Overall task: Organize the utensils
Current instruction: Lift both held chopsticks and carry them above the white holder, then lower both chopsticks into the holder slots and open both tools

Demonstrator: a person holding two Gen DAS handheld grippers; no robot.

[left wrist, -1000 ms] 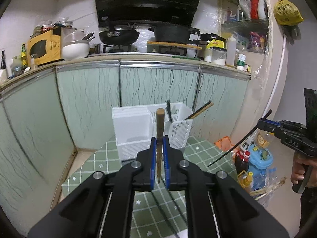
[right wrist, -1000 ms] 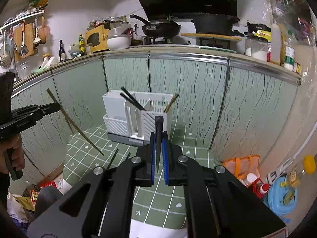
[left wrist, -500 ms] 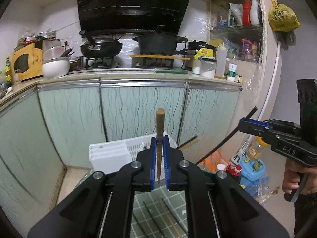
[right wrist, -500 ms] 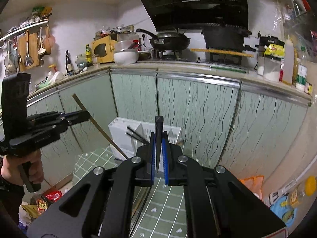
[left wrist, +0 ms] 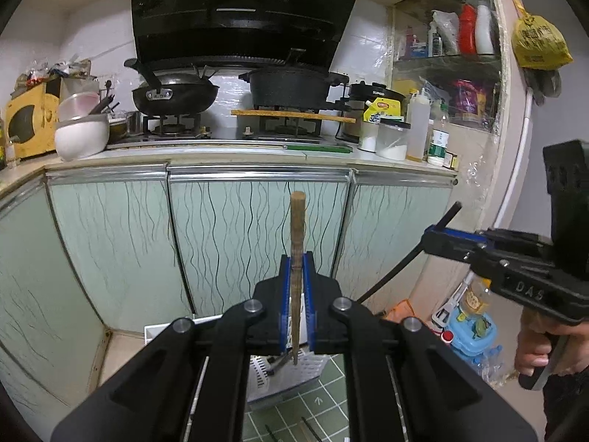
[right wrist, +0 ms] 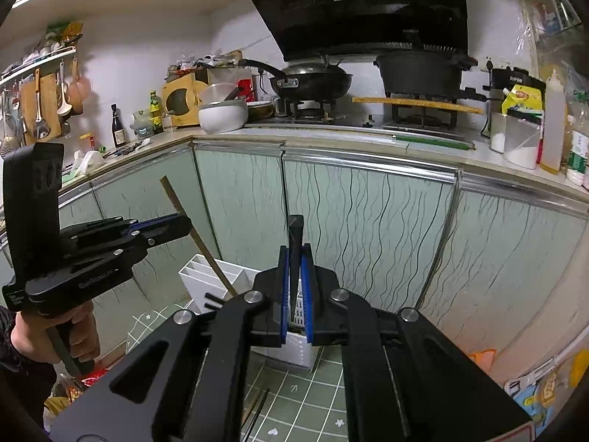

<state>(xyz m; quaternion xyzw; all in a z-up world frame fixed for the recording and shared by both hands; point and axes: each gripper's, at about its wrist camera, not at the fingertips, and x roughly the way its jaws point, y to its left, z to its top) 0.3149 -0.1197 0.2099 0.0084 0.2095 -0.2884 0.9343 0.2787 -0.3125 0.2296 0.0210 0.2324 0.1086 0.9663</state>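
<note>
My left gripper (left wrist: 296, 269) is shut on a brown wooden chopstick (left wrist: 297, 221) that stands upright between its blue pads. In the right wrist view, that left gripper (right wrist: 180, 226) hangs at the left with the brown chopstick (right wrist: 206, 250) slanting down toward the white utensil holder (right wrist: 206, 276). My right gripper (right wrist: 296, 258) is shut on a black chopstick (right wrist: 295, 232), also upright. From the left wrist, the right gripper (left wrist: 434, 235) shows at the right with the black chopstick (left wrist: 397, 269) angled down. The holder (left wrist: 279, 379) sits low, mostly hidden behind my fingers.
The holder stands on a green tiled table (right wrist: 305, 394) where loose chopsticks (right wrist: 259, 409) lie. Behind are pale green cabinet doors (left wrist: 239, 243) under a counter with a wok (left wrist: 173, 95) and a pot (left wrist: 291, 88). Bottles and bags (left wrist: 471, 335) crowd the floor at right.
Both grippers have risen with their chopsticks and moved toward the cabinets. The holder and table have slid down to the bottom of both views. Both grips are unchanged.
</note>
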